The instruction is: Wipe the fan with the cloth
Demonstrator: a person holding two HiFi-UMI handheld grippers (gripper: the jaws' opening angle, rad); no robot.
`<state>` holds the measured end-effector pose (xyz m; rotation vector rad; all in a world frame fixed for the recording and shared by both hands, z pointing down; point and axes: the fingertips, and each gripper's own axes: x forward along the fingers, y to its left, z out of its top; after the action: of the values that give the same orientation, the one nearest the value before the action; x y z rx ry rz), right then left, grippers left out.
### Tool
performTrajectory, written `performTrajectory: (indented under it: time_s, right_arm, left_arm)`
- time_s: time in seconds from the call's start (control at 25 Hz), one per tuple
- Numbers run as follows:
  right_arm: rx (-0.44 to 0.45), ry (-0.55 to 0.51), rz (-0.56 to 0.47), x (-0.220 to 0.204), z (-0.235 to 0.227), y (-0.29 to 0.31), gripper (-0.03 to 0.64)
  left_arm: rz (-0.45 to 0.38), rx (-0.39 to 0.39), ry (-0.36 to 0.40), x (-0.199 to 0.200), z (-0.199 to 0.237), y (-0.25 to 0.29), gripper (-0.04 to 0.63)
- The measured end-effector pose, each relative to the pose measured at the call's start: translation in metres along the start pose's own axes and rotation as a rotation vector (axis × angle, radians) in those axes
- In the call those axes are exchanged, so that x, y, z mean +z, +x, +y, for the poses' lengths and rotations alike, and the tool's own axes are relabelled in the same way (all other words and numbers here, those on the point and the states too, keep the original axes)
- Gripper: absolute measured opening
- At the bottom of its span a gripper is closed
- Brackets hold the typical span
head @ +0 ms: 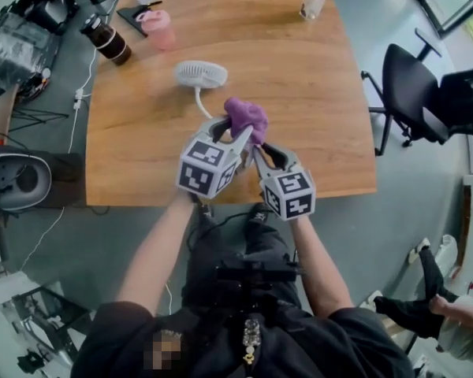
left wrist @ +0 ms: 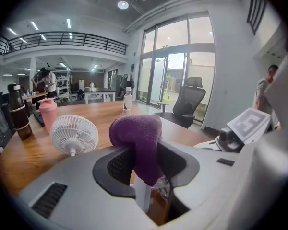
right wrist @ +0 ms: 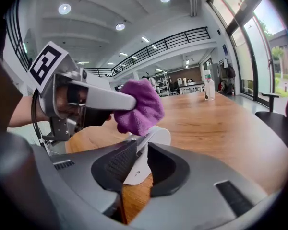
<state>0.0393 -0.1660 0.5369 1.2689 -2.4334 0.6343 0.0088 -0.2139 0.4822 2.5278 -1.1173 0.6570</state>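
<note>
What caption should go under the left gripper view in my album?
Hand-held gripper pinching a purple cloth, white fan standing on the wooden table.

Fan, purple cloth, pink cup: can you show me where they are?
fan (head: 201,74), head view, middle of its round grille.
purple cloth (left wrist: 137,133), left gripper view, its bunched top.
pink cup (head: 159,30), head view, its side.

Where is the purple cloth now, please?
The cloth, head view centre, is clamped in the left gripper above the table, just nearer than the white fan.
</note>
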Motion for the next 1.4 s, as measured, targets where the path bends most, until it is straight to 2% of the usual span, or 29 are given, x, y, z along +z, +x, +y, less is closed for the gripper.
performTrajectory:
  time_s: [0.24, 0.44, 0.6, 0.84, 1.08, 1.2, 1.32, 1.4]
  right_arm:
    - [-0.122, 0.015, 0.006, 0.000, -0.001, 0.002, 0.066]
    - [-0.220, -0.002, 0.012, 0.001, -0.004, -0.002, 0.031]
    - [-0.273, 0.013, 0.006, 0.002, -0.008, -0.004, 0.029]
    - [-0.276, 0.015, 0.002, 0.001, -0.007, -0.006, 0.021]
    - [-0.254, 0.019, -0.002, -0.001, -0.002, -0.003, 0.015]
    - [-0.227, 0.027, -0.010, -0.001, -0.001, -0.003, 0.015]
    - [-0.187, 0.027, -0.027, -0.001, 0.003, -0.004, 0.015]
    - [-0.172, 0.036, -0.037, -0.002, 0.003, -0.006, 0.015]
  left_arm:
    - [0.120, -0.057, 0.000, -0.027, 0.012, 0.024, 0.133]
    - [0.152, -0.128, -0.009, -0.042, 0.010, 0.017, 0.130]
    - [0.166, -0.168, 0.000, -0.054, 0.012, 0.005, 0.129]
    - [0.203, -0.187, -0.020, -0.084, 0.015, -0.019, 0.126]
    - [0.272, -0.163, -0.007, -0.120, 0.024, -0.042, 0.124]
    - [0.251, -0.160, 0.003, -0.109, 0.020, -0.051, 0.124]
    - [0.179, -0.158, 0.014, -0.075, 0.012, -0.055, 0.124]
    - [0.137, -0.153, 0.051, -0.048, 0.005, -0.048, 0.124]
